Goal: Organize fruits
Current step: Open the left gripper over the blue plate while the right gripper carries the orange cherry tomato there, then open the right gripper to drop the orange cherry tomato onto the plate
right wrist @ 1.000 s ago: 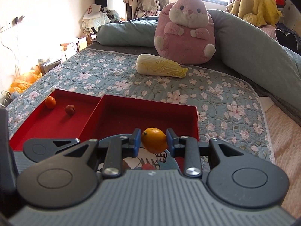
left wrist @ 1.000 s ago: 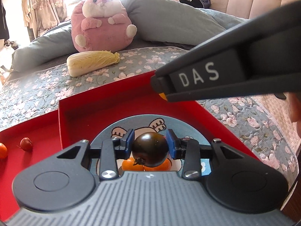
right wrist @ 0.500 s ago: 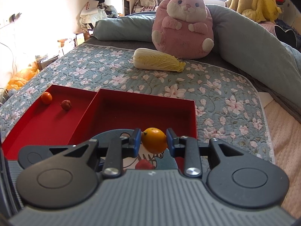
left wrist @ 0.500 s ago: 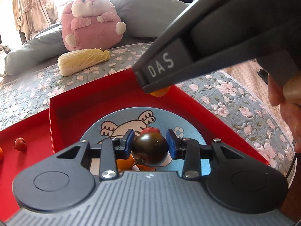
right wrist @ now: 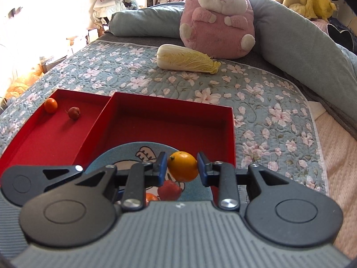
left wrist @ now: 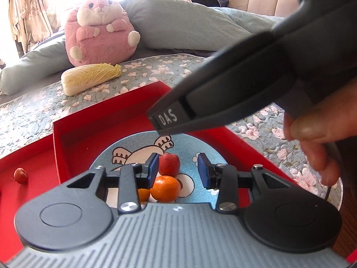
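Note:
My left gripper [left wrist: 178, 168] is open and empty above a blue cartoon plate [left wrist: 138, 143] that lies in the right red tray [left wrist: 93, 120]. On the plate lie a red fruit [left wrist: 169, 164], an orange [left wrist: 165, 188] and another orange piece [left wrist: 144, 194]. The dark fruit is out of sight. My right gripper [right wrist: 181, 167] is shut on a yellow-orange citrus fruit [right wrist: 183, 166] over the same plate [right wrist: 125, 154]; its black body [left wrist: 223, 102] crosses the left wrist view. In the left red tray [right wrist: 44, 134] lie a small orange [right wrist: 50, 105] and a small red fruit [right wrist: 74, 112].
The trays sit on a floral quilt [right wrist: 256, 102]. A napa cabbage [right wrist: 186, 59] and a pink plush rabbit [right wrist: 217, 20] lie farther back, with a long blue-grey pillow [right wrist: 296, 38] behind. A hand [left wrist: 316, 138] shows at the right.
My left gripper has opened and the dark fruit it held is gone from between its fingers. The right gripper with the citrus has moved forward over the plate.

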Action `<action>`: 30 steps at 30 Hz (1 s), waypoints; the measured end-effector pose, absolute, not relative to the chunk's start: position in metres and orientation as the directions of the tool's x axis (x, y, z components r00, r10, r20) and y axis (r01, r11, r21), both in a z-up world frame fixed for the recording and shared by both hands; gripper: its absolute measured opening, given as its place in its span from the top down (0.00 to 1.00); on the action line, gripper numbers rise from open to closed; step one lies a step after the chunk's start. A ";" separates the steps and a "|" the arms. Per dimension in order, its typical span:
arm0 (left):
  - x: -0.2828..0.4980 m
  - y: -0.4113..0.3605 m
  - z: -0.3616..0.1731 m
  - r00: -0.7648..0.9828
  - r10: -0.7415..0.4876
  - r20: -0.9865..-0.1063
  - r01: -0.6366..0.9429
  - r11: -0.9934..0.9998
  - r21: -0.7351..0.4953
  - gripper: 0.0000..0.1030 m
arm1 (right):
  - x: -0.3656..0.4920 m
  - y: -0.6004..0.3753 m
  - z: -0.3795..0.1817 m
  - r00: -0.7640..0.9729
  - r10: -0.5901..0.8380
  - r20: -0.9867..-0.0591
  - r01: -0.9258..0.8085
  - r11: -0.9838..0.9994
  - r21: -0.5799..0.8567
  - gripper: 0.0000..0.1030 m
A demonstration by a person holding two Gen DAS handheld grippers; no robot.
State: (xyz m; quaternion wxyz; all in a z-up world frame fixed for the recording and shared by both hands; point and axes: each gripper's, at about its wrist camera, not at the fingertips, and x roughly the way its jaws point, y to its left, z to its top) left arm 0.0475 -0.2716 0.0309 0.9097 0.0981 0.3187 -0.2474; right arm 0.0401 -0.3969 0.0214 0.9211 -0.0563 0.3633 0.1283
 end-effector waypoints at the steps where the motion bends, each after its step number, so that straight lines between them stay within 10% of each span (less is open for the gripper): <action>1: 0.047 -0.271 0.032 0.675 -0.390 -0.626 0.514 0.857 0.020 0.58 | 0.041 -0.397 0.020 0.699 0.193 -0.689 -0.276 0.961 -0.012 0.68; 30: 0.040 -0.249 0.042 0.700 -0.378 -0.606 0.500 0.865 0.038 0.47 | 0.057 -0.379 0.000 0.634 0.167 -0.755 -0.281 0.959 -0.025 0.67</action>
